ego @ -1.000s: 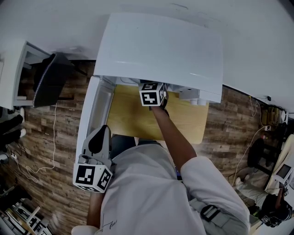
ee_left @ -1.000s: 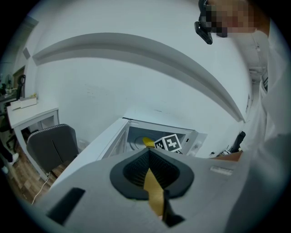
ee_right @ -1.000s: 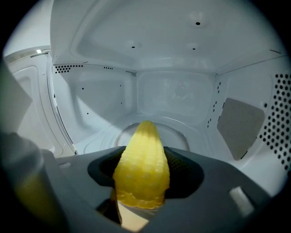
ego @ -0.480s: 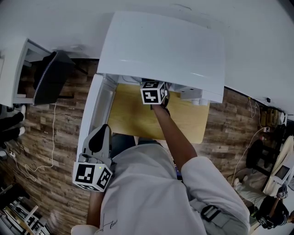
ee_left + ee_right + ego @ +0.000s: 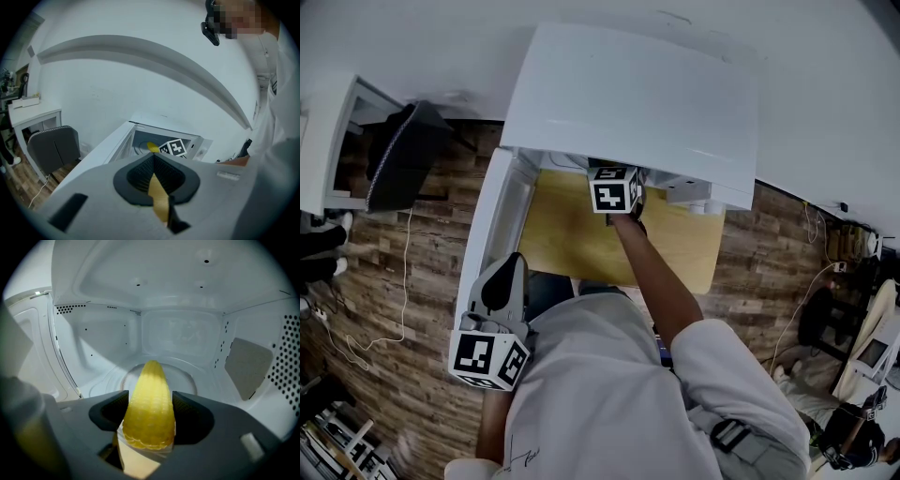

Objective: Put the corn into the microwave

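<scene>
R gripper [image 5: 150, 401] is inside microwave [image 5: 628, 103] cavity. Jaws just been opening, now wide, w/ corn [image 5: 150, 380] btwn them, pads just beside its sides, no clear squeeze. Corn tip points over glass turntable [image 5: 190, 377]. L gripper [image 5: 153, 174] has jaws closed, empty, held low by open door [image 5: 492, 220], well apart from corn.

right gripper [image 5: 150, 409] is poking into the microwave [image 5: 178, 331], jaws just been opening, corn [image 5: 149, 394] sitting between them, pads right by its sides, tip pointing far over the round glass plate [image 5: 190, 377]. beige panel [image 5: 246, 364] on the right wall
</scene>
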